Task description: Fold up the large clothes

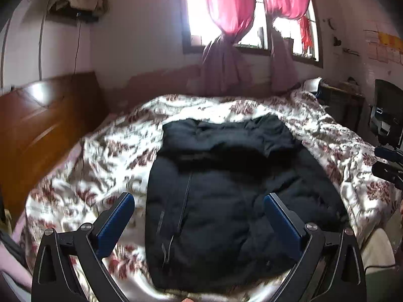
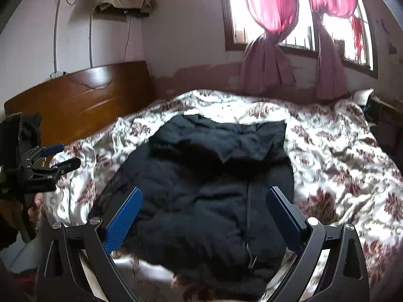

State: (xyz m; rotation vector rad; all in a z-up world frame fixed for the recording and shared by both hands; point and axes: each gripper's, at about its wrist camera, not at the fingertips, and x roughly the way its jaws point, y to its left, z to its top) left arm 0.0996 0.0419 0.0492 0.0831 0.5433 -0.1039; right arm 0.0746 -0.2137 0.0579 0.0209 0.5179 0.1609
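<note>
while held above the bed: both claws empty
left claw (image 1: 199,200): fingers spread wide apart
right claw (image 2: 204,195): fingers spread wide apart
black jacket (image 1: 226,188): flat on floral quilt (image 1: 100,156), zipper up
right view only: left claw from the side, hand (image 2: 32,206) gripping it
unclear: jacket sleeves, blurred

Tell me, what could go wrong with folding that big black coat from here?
The black coat looks thick and puffy, so a fold might spring back open. It lies on a rumpled floral quilt, so a claw could pinch quilt along with coat. Both the left claw and right claw are open and hold nothing; an off-centre grab may skew the fold.
</note>
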